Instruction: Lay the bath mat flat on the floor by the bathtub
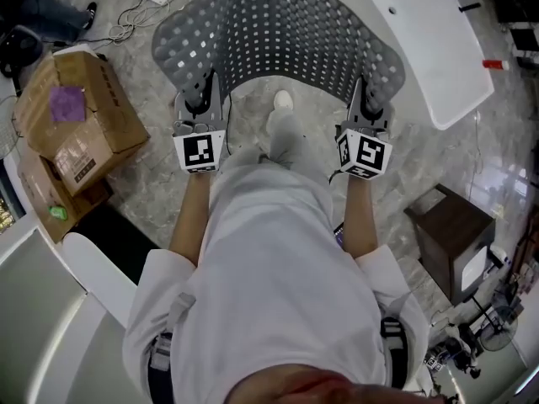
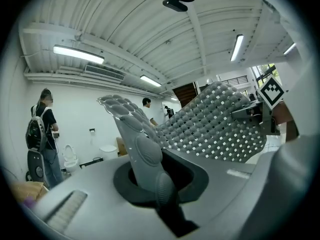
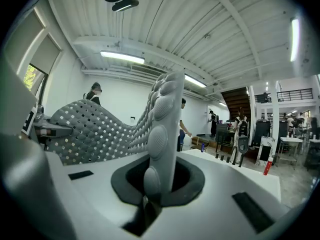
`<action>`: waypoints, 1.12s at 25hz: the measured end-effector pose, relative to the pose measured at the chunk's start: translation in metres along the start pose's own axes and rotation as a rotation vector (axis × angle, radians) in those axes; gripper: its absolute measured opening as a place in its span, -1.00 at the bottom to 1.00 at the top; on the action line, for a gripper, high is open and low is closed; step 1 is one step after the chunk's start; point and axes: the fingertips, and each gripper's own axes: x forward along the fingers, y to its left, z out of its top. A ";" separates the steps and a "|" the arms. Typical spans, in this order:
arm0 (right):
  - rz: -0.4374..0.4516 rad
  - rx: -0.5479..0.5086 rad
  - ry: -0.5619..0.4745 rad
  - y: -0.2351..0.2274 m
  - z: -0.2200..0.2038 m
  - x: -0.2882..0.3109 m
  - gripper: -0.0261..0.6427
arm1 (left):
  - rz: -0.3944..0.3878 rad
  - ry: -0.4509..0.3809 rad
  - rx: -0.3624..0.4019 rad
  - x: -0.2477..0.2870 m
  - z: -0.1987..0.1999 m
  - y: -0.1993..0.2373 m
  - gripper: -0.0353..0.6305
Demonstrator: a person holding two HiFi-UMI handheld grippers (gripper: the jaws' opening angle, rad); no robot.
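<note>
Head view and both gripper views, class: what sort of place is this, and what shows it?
Probably a workshop or test hall with a mock bathroom, not a home: a white bathtub near cardboard boxes, a toilet standing in the open, and strip lights under a ribbed ceiling.

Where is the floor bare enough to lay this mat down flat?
Bare floor lies below the mat, between the cardboard boxes and the white bathtub. The left is crowded with boxes and cables; a dark cabinet stands at the right.
</note>
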 end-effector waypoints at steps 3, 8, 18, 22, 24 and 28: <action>-0.022 -0.020 -0.018 0.000 0.001 0.004 -0.88 | -0.009 -0.010 0.001 0.005 -0.006 0.001 -0.83; -0.052 -0.054 -0.025 0.003 -0.001 -0.006 -0.88 | -0.024 -0.036 0.001 0.005 -0.015 0.002 -0.83; -0.099 -0.193 -0.041 0.006 0.063 -0.043 -0.88 | -0.056 -0.106 -0.073 -0.009 0.004 0.019 -0.83; -0.090 -0.215 -0.033 0.014 0.011 -0.003 -0.88 | -0.063 -0.112 -0.055 0.020 -0.053 0.015 -0.83; -0.092 -0.219 -0.024 0.012 -0.018 0.014 -0.88 | -0.075 -0.110 -0.046 0.036 -0.081 0.006 -0.82; -0.113 -0.191 0.006 -0.013 -0.092 0.041 -0.88 | -0.100 -0.078 -0.066 0.077 -0.150 -0.019 -0.83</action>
